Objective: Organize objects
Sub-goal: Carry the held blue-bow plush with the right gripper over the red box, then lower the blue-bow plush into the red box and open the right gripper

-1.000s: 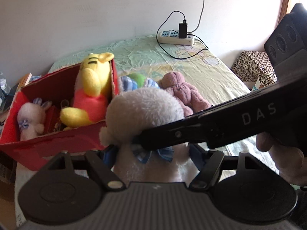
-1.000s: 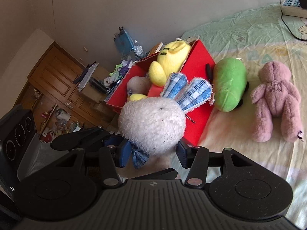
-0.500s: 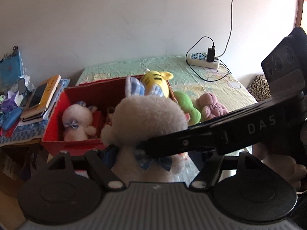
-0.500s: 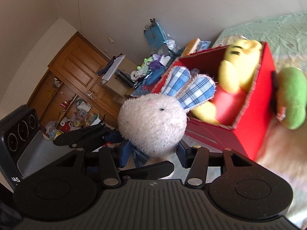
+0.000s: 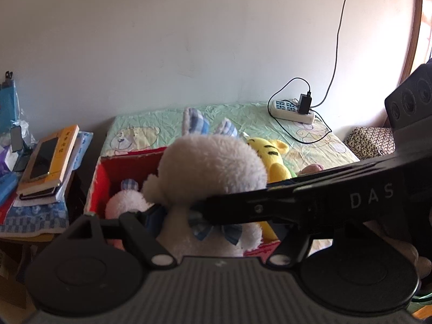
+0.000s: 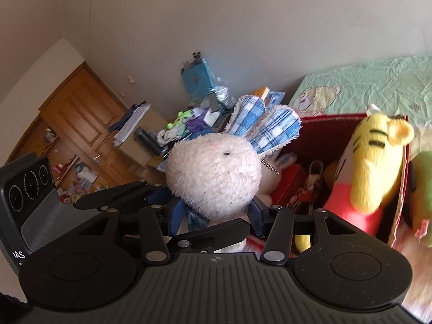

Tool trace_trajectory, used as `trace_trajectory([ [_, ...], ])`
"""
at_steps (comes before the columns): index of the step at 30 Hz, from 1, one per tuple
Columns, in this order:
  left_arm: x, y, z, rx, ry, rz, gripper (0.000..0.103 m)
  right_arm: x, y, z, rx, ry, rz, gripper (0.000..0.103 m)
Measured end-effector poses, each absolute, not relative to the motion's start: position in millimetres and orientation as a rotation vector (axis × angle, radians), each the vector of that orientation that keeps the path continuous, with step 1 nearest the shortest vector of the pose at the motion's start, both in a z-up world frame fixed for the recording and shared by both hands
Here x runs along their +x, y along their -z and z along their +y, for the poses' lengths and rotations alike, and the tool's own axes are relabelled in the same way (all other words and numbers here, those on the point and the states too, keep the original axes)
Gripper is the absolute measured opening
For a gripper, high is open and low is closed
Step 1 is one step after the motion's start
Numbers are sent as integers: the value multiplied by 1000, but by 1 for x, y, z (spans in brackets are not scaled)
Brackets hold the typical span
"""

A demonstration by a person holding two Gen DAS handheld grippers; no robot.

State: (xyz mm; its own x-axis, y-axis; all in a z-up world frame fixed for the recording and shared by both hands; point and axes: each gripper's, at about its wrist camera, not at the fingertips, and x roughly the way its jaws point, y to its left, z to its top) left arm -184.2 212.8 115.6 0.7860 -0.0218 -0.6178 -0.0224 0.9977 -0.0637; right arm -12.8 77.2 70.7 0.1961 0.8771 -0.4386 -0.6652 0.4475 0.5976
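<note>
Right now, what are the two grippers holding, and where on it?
Both hold one white plush rabbit with blue plaid ears. The right gripper and the left gripper each clamp it at the neck, by the blue bow, below the head.

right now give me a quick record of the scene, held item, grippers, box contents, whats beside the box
held: white bunny, blue plaid ears, above the box
left gripper: shut on the bunny at its neck
right gripper: shut on the bunny at its neck
box: red box, open top, on the bed
in box: yellow tiger, small bunny, other bits too cluttered to tell
beside box: green plush
also on bed: power strip
</note>
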Motion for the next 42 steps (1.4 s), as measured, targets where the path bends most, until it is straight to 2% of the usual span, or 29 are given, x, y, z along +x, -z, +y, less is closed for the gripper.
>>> trace_trajectory([
  [18,-109,-57,252,-171,101,805,74,33,-49,114,108,-873,903,53],
  [30,-103,-22,267,-219,113,917,74,44,-30,145,-84,-857,1006,54],
  [36,-100,-18,271,-233,94,926,74,44,-24,153,-82,-861,981,58],
  [42,-105,-22,272,-226,80,915,80,45,-28,149,-50,-860,967,60],
])
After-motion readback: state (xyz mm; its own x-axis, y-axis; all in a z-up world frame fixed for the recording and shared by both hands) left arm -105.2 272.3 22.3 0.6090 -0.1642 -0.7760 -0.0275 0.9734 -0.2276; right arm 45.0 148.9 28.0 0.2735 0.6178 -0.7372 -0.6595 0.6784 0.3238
